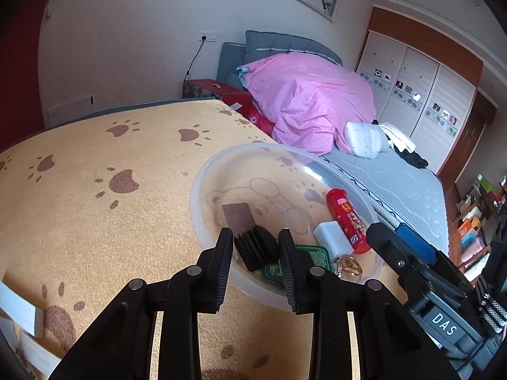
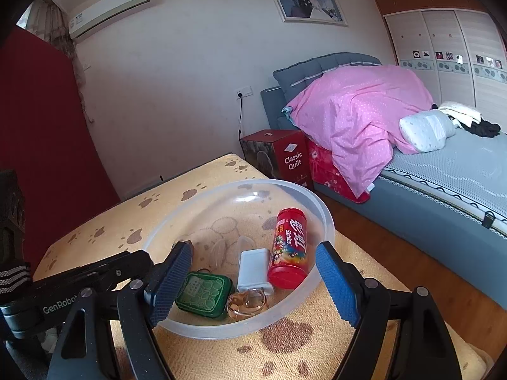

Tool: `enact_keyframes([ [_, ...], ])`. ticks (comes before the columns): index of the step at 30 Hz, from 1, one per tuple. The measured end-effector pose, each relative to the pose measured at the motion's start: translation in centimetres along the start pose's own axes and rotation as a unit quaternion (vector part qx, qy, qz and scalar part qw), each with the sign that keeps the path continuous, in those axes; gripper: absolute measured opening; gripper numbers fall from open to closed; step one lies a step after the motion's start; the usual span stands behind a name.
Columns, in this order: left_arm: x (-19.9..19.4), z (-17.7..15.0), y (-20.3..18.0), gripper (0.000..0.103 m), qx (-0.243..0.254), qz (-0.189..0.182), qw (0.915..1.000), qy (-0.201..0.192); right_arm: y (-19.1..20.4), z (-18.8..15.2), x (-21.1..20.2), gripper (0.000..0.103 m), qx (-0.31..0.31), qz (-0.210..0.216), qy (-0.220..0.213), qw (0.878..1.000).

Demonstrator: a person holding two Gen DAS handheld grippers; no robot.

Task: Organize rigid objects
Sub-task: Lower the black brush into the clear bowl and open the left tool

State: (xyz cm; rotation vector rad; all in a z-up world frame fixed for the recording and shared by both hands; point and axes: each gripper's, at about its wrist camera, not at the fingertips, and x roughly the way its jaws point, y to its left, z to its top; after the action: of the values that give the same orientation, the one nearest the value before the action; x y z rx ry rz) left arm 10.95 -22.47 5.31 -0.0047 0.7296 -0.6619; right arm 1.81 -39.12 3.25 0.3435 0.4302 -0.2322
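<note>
Clear plastic basin (image 2: 326,218) holds Skittles can (image 2: 288,250), white charger (image 2: 253,269), green tin (image 2: 202,294), amber ring (image 2: 248,304). Left gripper (image 1: 256,247) pinches a black ribbed cap (image 1: 256,247), seen only from the left wrist; right gripper (image 2: 253,285) spread.

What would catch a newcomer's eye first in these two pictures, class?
The clear plastic bowl on the yellow paw-print towel, holding a red Skittles canister, a white charger block and a green tin. Next, the left gripper shut on a black ribbed round object over the bowl. Behind lies the pink dotted quilt heaped on the grey bed.
</note>
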Motion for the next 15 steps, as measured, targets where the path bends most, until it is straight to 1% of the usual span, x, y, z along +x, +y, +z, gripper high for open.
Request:
enact_keyframes([
  [2,0.3,-0.1,0.2,0.068,-0.006,0.002,1.0,0.002,0.0,0.0,0.0,0.084,0.001,0.0,0.0,1.0],
  [3,0.1,-0.3,0.4,0.071,-0.01,0.006,0.9999,-0.003,-0.1,0.0,0.0,0.084,0.001,0.001,0.001,1.0],
  [8,-0.2,-0.9,1.7,0.071,-0.024,0.029,0.9993,-0.001,0.1,0.0,0.0,0.085,0.001,0.001,0.004,1.0],
  [10,-0.3,-1.1,2.2,0.071,-0.027,0.043,0.9987,-0.001,0.0,-0.1,0.1,0.088,0.002,0.001,0.005,1.0],
  [12,-0.4,-1.3,2.5,0.077,-0.031,0.063,0.9976,0.003,-0.1,-0.1,0.2,0.089,0.004,0.001,0.006,1.0],
  [13,-0.4,-1.4,2.6,0.083,-0.032,0.072,0.9969,0.004,-0.1,-0.1,0.2,0.089,0.004,0.002,0.007,1.0],
  [15,-0.4,-1.5,2.9,0.085,-0.034,0.089,0.9954,0.008,-0.1,-0.1,0.2,0.09,0.003,0.004,0.008,1.0],
])
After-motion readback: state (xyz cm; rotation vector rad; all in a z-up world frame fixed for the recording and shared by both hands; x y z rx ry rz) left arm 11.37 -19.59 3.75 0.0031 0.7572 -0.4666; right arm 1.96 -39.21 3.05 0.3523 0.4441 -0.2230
